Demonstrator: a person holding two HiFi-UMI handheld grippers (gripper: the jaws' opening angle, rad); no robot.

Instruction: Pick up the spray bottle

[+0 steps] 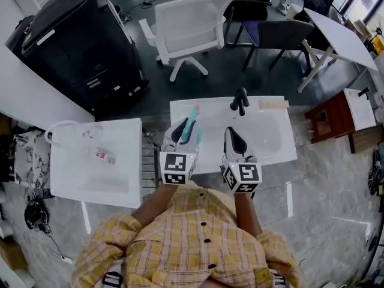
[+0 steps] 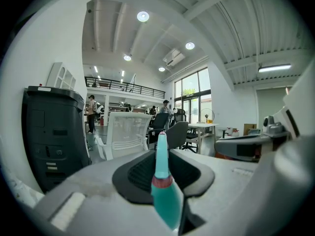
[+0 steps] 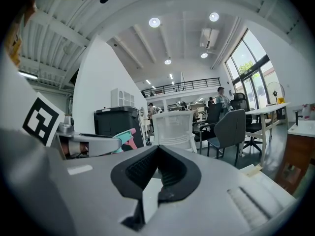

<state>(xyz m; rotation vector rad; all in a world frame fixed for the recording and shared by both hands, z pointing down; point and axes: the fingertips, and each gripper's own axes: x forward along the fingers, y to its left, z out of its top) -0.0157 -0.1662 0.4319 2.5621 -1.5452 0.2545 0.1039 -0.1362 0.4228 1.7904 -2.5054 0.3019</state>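
Observation:
My left gripper (image 1: 183,128) is shut on a teal spray bottle (image 1: 192,122) and holds it lifted above the white table (image 1: 273,143). In the left gripper view, the bottle (image 2: 162,181) stands between the black pads (image 2: 133,173), its slim teal top pointing away from the camera, with my left gripper (image 2: 160,156) closed round it. The right gripper view shows the bottle's teal head with pink nozzle (image 3: 125,137) at the left. My right gripper (image 1: 231,132) hovers beside it over the table, and its pads meet with nothing between them (image 3: 157,149).
A black upright object (image 1: 240,101) and a beige piece (image 1: 273,104) sit at the table's far edge. A second white table (image 1: 78,179) at the left bears a small clear bottle (image 1: 103,155). Beyond are a white chair (image 1: 192,23), a black cabinet (image 1: 78,41) and a wooden stool (image 1: 327,116).

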